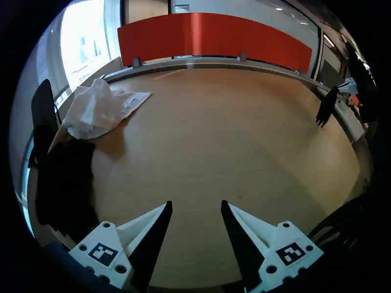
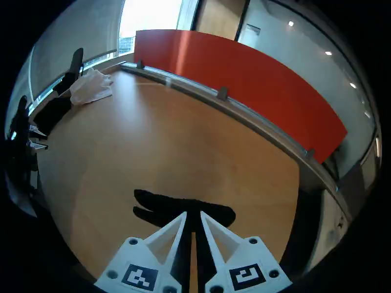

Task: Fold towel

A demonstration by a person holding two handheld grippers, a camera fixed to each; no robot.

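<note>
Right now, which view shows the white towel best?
The left gripper view: the towel lies crumpled at the far left corner of the wooden table, large enough to make out its folds and a flat flap. In the right gripper view the towel is small and distant, its folds hard to read.

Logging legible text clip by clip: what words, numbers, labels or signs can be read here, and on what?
No text can be read in these pictures.
Tag on the white towel: too small to read.
Wall sign at the far end: blurred.
Square markers on the left hand-held gripper and right hand-held gripper: coded black-and-white patterns, no letters.
</note>
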